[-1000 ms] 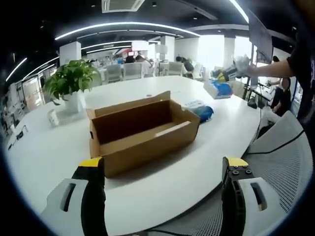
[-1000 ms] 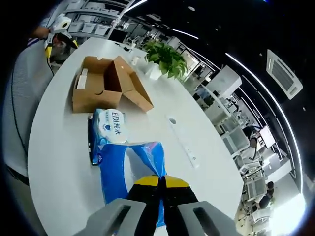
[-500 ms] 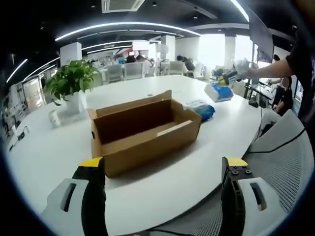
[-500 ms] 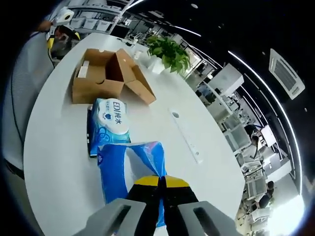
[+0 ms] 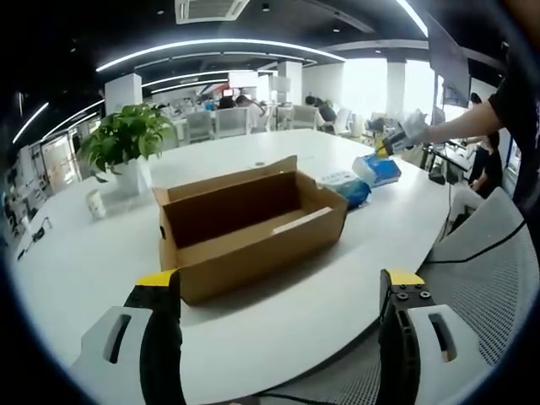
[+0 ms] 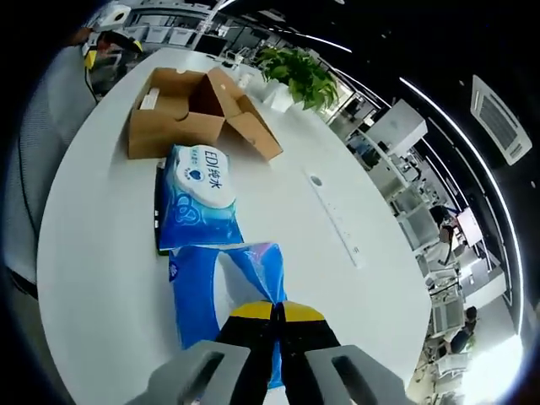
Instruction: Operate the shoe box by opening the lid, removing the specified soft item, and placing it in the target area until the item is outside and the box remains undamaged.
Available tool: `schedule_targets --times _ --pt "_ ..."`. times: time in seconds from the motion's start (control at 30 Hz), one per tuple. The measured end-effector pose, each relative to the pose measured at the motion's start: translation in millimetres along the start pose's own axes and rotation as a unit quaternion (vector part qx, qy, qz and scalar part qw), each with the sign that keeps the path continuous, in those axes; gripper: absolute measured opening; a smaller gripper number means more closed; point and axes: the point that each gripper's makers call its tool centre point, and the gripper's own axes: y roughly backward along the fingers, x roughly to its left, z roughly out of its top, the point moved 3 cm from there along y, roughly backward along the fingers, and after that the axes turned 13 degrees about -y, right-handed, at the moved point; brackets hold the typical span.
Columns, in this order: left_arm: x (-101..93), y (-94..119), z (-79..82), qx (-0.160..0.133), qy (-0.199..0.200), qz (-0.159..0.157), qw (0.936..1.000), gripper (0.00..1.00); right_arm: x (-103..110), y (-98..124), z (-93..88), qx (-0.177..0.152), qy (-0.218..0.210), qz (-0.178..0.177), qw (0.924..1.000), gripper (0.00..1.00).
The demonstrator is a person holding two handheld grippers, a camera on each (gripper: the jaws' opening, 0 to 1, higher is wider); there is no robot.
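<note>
Your right gripper (image 6: 277, 310) is clamping the blue tissue pack (image 6: 226, 291) above the table (image 6: 101, 278); your left gripper (image 5: 278, 291) is hanging wide open near the open shoe box (image 5: 249, 224).

Our left gripper view looks level across the worktop (image 5: 76, 270) at the nearby open box (image 5: 249, 228); our right gripper view looks down steeply, sharing that box (image 6: 198, 114) and plant (image 6: 299, 74).
</note>
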Motion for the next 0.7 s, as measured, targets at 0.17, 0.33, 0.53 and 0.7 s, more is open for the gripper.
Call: schedule_targets --times 0.17,0.33,0.53,0.7 --pt "-0.1 0 -0.3 0.002 -0.003 0.000 1.0000 0.97 6 -8 -6.9 0.012 0.002 0.007 0.9999 0.00" --pt "0.4 0 0.2 0.000 -0.003 0.001 1.0000 0.97 10 -15 -13.4 0.023 -0.001 0.010 0.9997 0.00" --pt "0.1 -1 0.1 0.002 -0.005 0.000 1.0000 0.97 9 -19 -16.2 0.030 -0.009 0.007 0.9995 0.00" --pt "0.2 -1 0.3 0.002 -0.007 0.000 1.0000 0.97 1 -21 -20.5 0.037 -0.044 -0.005 0.9983 0.00"
